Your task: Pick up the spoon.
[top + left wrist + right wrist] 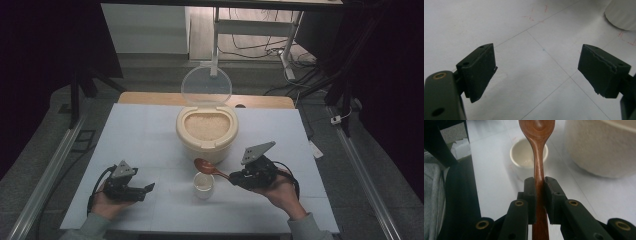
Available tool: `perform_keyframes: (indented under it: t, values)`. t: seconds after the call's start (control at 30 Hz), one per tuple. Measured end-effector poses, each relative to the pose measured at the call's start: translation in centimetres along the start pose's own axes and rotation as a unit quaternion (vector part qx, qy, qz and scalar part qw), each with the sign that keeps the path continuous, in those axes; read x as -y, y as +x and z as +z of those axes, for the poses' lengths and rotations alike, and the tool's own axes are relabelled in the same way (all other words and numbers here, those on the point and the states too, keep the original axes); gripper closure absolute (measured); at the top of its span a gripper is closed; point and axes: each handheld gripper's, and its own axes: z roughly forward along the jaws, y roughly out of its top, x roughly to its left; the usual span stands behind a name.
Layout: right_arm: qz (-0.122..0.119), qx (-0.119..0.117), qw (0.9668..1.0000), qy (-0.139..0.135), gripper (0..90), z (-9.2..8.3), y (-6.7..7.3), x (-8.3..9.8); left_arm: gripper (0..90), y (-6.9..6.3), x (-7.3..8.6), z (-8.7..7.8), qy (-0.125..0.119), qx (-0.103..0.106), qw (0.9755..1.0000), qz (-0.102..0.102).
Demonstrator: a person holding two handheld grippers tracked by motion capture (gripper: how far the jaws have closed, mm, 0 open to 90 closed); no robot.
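The wooden spoon [537,150] has its bowl tip cut off by the right gripper view's top edge, its handle end hidden below the pads — the rice container [604,147] is cropped right.

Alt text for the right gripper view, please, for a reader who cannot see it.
The right tool is shut on the handle of a brown wooden spoon, whose bowl points away over a small white cup on the white table. A large cream container stands at right.
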Motion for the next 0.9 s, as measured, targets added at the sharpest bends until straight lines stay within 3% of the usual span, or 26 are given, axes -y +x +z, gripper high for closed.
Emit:
perform_keyframes:
  t: [0.17, 0.5, 0.67, 0.8, 0.9]
  values:
    - [-0.008, 0.001, 0.9999, 0.006, 79.6, 1.0, 0.1, -0.3, 14.7, 0.0, 0.0, 0.0, -0.001, 0.001, 1.0000, 0.001]
    - [-0.014, 0.002, 0.9999, 0.006, 79.6, 1.1, 0.1, -0.4, 15.7, -0.6, -0.9, -0.5, -0.006, 0.013, 0.9999, 0.010]
    - [-0.015, 0.003, 0.9999, 0.005, 79.6, 1.1, 0.1, -0.4, 16.3, -2.0, -2.8, -1.8, -0.021, 0.034, 0.9984, 0.040]
    - [-0.021, 0.005, 0.9997, 0.008, 79.6, 1.3, 0.2, -0.6, 17.1, -3.8, -4.8, -2.9, -0.035, 0.056, 0.9949, 0.077]
    - [-0.026, 0.006, 0.9996, 0.011, 79.6, 1.5, 0.5, -0.8, 18.9, -5.0, -6.0, -3.6, -0.053, 0.073, 0.9917, 0.092]
